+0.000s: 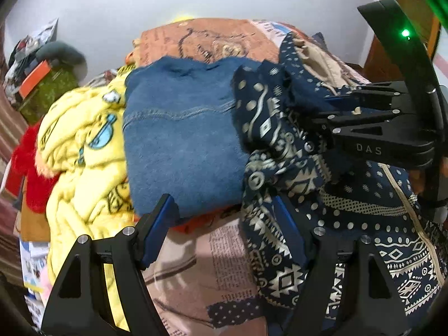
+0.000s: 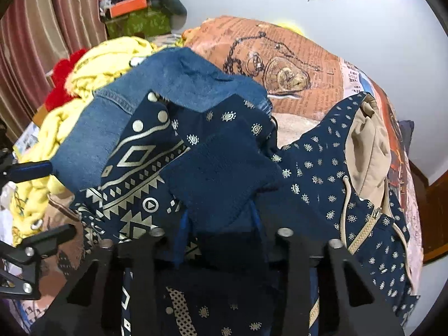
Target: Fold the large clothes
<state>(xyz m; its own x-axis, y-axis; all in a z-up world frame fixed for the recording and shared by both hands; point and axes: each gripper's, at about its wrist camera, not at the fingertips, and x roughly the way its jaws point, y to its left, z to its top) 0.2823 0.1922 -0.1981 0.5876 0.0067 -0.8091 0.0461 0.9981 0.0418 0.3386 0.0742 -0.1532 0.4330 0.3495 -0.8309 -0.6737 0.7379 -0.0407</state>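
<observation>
A navy hooded garment (image 2: 316, 168) with a pale geometric print, beige lining and a zipper lies bunched on the bed. My right gripper (image 2: 218, 218) is shut on a fold of it, and the cloth rises in a peak between the blue pads. In the left wrist view the same gripper (image 1: 324, 109) comes in from the right and pinches the navy garment (image 1: 268, 140). My left gripper (image 1: 224, 210) stands open over the bed. The navy cloth drapes across its right finger, and its left finger is beside a folded blue knit garment (image 1: 179, 140). Nothing is pressed between its pads.
The bed sheet (image 1: 201, 266) has a newspaper print. A yellow cartoon blanket (image 1: 78, 145) and a red fluffy item (image 1: 25, 162) lie left of the blue garment. Boxes and clothes are piled (image 2: 134, 8) at the back by a striped curtain (image 2: 42, 28). Beyond the bed is a white wall.
</observation>
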